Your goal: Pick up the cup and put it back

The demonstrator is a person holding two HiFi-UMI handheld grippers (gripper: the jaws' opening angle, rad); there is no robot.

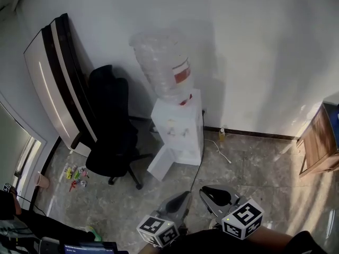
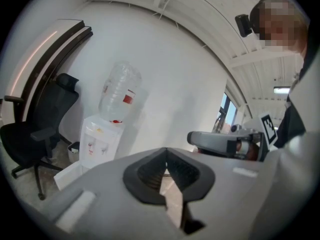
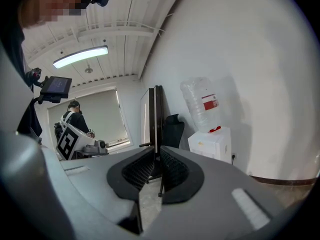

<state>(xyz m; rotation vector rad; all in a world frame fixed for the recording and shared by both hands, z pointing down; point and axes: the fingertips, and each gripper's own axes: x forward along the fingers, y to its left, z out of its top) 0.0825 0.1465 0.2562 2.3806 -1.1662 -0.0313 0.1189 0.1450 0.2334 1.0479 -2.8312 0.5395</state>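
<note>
Although neither gripper has hold of it, the small pinkish cup (image 1: 41, 180) stands on the floor (image 1: 254, 168) well to the left of the left gripper (image 1: 184, 196) and somewhat farther out, with a scatter of bright toys (image 1: 76, 174) just to its right. Beyond those, a long white and dark brown panel (image 1: 53, 73) leans against the wall, and a black office chair (image 1: 108, 126) stands in front of it, ahead and to the left of the left gripper. Almost straight ahead of that gripper is a white water dispenser (image 1: 177, 134) with a clear bottle (image 1: 161, 62) upended on top, well apart from both sets of jaws. The left gripper is held low and close to the person's body; in the left gripper view its dark ribbed pads meet at their tips and nothing lies between them, only floor showing behind. Just beside it, the right gripper (image 1: 212, 191) is held at much the same height; in the right gripper view its jaws stand a narrow slit apart and are empty. Far to the right of the right gripper a wooden cabinet (image 1: 318, 142) stands by the wall. The right gripper view also shows another person (image 3: 75, 115) standing by a window, well away
</note>
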